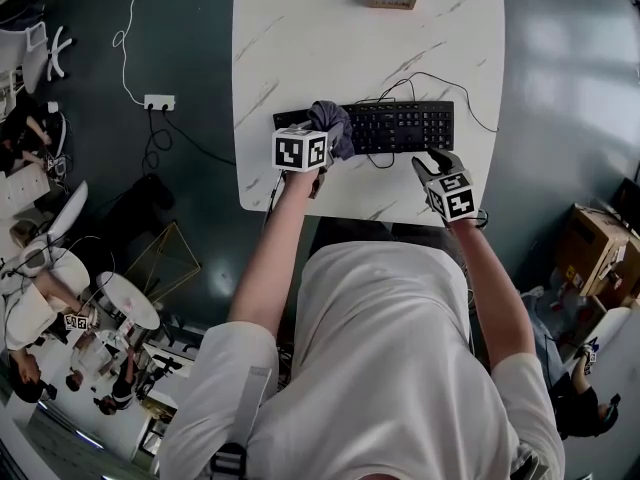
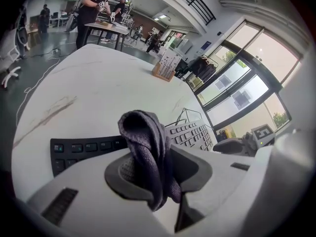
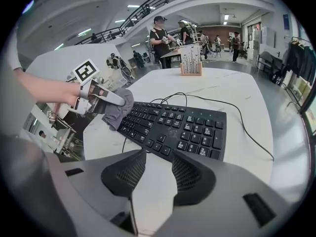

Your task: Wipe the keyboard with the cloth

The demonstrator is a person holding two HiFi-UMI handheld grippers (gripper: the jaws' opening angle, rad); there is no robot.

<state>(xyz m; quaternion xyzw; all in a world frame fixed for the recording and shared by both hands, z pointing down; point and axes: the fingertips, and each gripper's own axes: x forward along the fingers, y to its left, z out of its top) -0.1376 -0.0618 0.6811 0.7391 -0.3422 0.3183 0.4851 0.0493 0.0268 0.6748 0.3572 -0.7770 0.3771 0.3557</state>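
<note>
A black full-size keyboard [image 1: 400,126] is laid flat near the front edge of the white marbled table [image 1: 300,28], its cable looped behind it. A crumpled grey-purple cloth [image 1: 332,123] is clamped between the jaws of the left gripper [image 2: 154,172]. It is bunched upward and held over the keyboard's left end. Contact with the keys cannot be confirmed.
</note>
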